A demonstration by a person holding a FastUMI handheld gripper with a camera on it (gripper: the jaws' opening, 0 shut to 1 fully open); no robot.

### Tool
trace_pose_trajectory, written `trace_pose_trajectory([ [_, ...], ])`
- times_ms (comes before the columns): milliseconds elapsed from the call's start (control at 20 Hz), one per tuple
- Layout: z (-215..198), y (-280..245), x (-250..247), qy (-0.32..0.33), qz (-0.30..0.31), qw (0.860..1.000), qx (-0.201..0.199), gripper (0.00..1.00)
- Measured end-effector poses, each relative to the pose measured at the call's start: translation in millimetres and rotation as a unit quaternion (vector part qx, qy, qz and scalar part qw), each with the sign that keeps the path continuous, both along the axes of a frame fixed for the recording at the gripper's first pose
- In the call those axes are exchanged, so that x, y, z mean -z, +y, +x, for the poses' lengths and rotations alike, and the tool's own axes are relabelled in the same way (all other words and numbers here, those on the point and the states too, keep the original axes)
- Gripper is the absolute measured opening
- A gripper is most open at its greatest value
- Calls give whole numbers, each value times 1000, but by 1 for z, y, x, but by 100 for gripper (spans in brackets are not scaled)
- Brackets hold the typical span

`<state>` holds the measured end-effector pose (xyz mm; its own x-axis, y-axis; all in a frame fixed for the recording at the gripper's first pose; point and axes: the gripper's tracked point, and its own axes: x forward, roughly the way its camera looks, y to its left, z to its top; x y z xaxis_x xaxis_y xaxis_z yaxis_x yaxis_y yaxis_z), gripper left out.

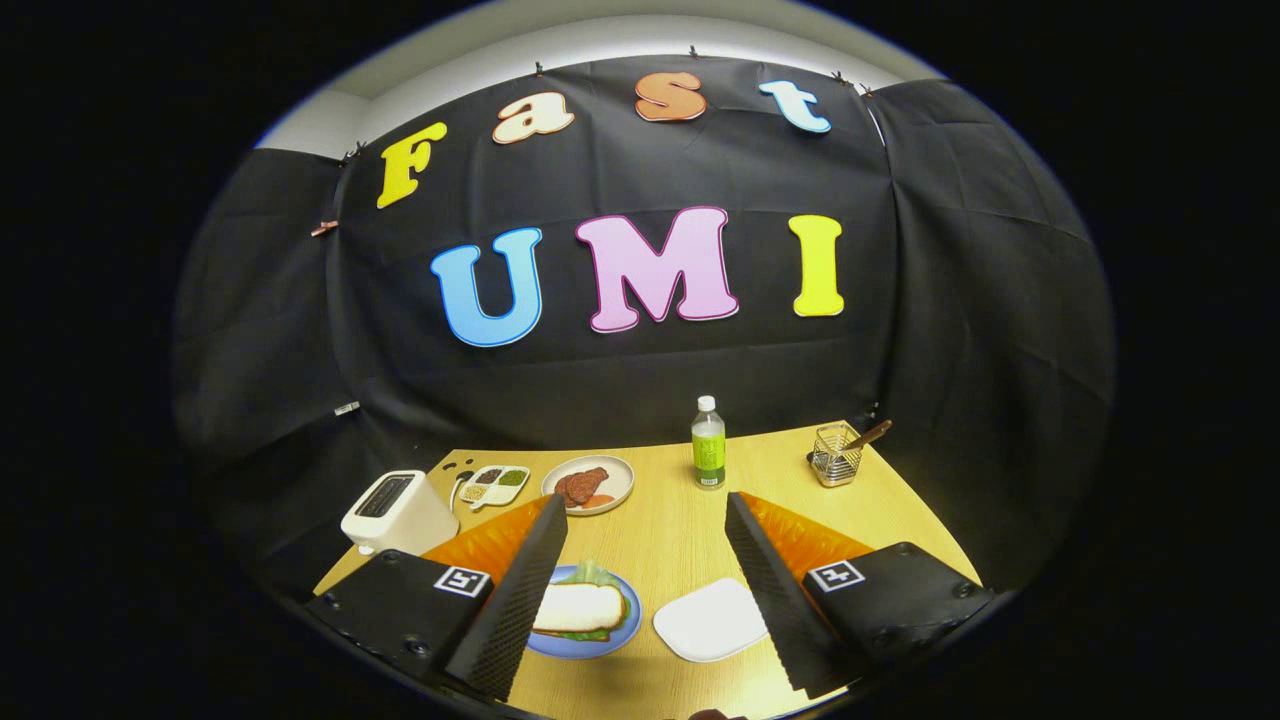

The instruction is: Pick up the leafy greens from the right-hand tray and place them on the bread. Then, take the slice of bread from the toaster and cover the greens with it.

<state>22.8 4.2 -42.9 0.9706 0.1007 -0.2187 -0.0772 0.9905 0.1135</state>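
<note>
- My claw (646, 505) hung wide open, holding nothing.
- Bread (580, 607) covered the greens (590, 573) on the blue plate (600, 645), near the table's (680, 540) front edge.

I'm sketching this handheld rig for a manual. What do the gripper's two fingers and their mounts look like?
The gripper has two long black fingers with finely ribbed, textured pads, tapering to points. Behind each sits an orange wedge-shaped part, then a black boxy block with visible screws. Each block carries a square black-and-white marker tag. No cables visible.
</note>
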Motion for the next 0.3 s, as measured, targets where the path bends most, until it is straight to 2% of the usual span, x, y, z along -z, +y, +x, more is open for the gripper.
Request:
trace_pose_trajectory([
  [300,4,-16,-4,7,-3,1000,-21,99],
])
